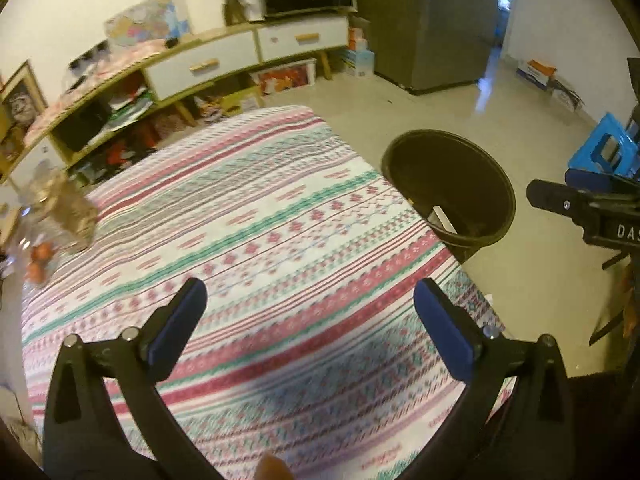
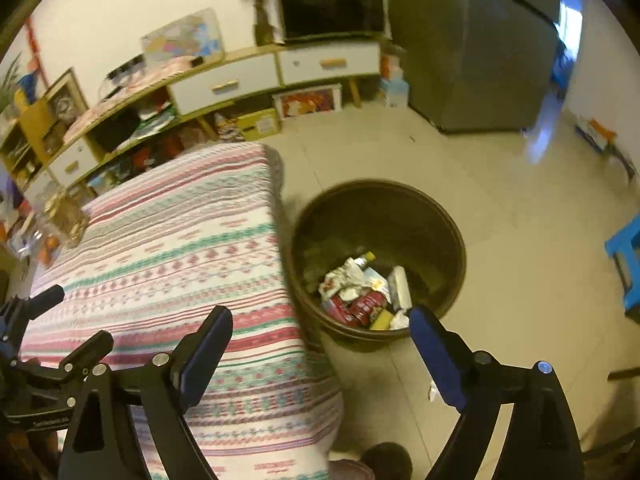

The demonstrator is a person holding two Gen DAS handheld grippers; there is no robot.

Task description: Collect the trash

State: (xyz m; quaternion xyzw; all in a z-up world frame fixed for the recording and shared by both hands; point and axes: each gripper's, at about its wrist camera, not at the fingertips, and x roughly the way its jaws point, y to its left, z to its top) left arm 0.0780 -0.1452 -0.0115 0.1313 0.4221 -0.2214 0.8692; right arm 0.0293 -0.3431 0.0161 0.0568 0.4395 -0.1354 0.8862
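A dark round trash bin (image 2: pixel 448 240) stands on the floor by the right edge of the table (image 2: pixel 168 240). Inside lie crumpled wrappers, a red packet and a small bottle, a pile of trash (image 2: pixel 364 292). In the left wrist view the same bin (image 1: pixel 452 148) sits past the table's right edge. My left gripper (image 1: pixel 310 290) hangs open above the patterned tablecloth (image 1: pixel 260 220), nothing between its blue pads. My right gripper (image 2: pixel 322 320) is open too, over the table corner and the bin's near rim, empty. A small white scrap (image 2: pixel 432 390) lies on the floor near its right finger.
A glass jar and clear packaging (image 1: pixel 60 208) stand at the table's far left. A low cabinet with drawers (image 1: pixel 224 60) lines the wall, a grey fridge (image 1: pixel 432 20) beside it. A blue stool (image 2: pixel 626 264) is on the floor at right. The right gripper's body (image 1: pixel 580 208) shows at right.
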